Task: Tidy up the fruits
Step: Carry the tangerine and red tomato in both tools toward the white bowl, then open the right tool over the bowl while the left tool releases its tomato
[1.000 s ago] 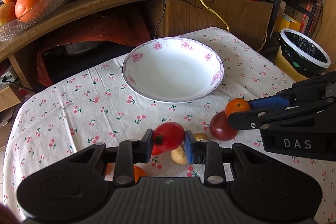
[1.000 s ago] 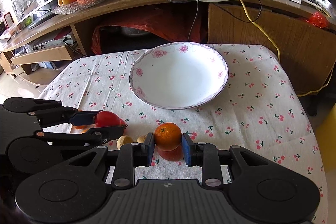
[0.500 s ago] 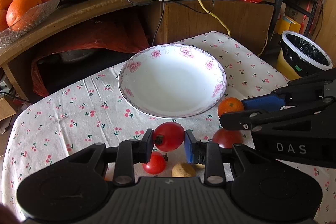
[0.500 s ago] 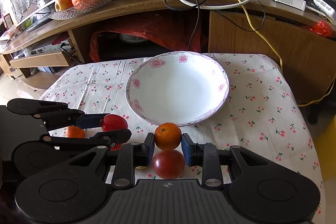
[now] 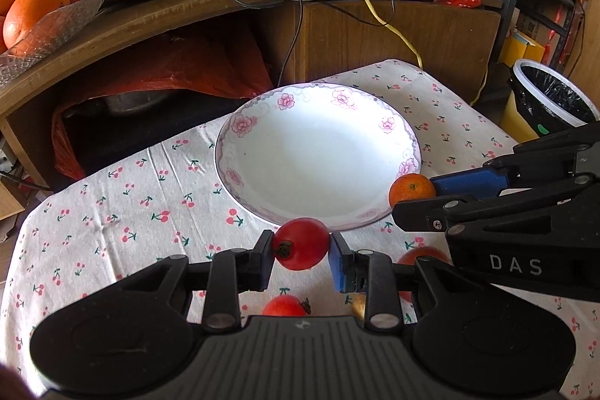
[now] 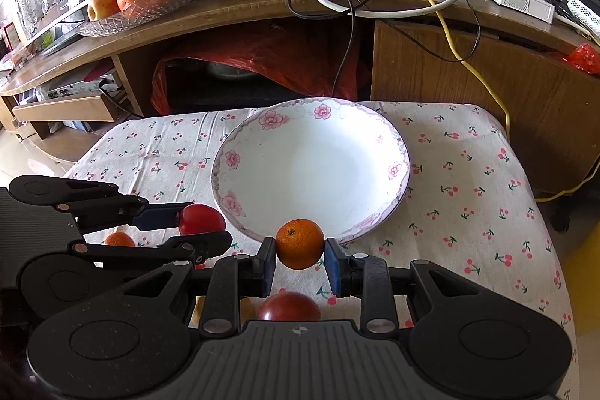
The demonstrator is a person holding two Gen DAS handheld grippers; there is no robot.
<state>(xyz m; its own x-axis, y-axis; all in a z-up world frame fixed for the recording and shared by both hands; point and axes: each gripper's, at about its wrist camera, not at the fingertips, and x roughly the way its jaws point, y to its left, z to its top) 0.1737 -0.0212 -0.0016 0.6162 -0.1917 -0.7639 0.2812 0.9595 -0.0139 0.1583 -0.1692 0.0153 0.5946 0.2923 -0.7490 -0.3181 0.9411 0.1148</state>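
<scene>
Bright daylight, sharp focus, fisheye-curved edges

The left matte-black plastic two-finger gripper (image 5: 301,255) has a ribbed grey-black body, round silver pivot screws and blue finger pads (image 5: 339,267). The right black plastic gripper (image 6: 300,259) looks built alike, and its side carries white letters that seem to read "DAS"

One plate (image 6: 390,152) sits on the counter (image 6: 487,212). Three red tomatoes show: one held (image 5: 301,243), two lying loose (image 5: 284,305) (image 6: 288,306). Two small oranges show, one held (image 6: 299,243) and one lying loose (image 6: 119,239), and there are two grippers (image 5: 301,255) (image 6: 299,255).
</scene>
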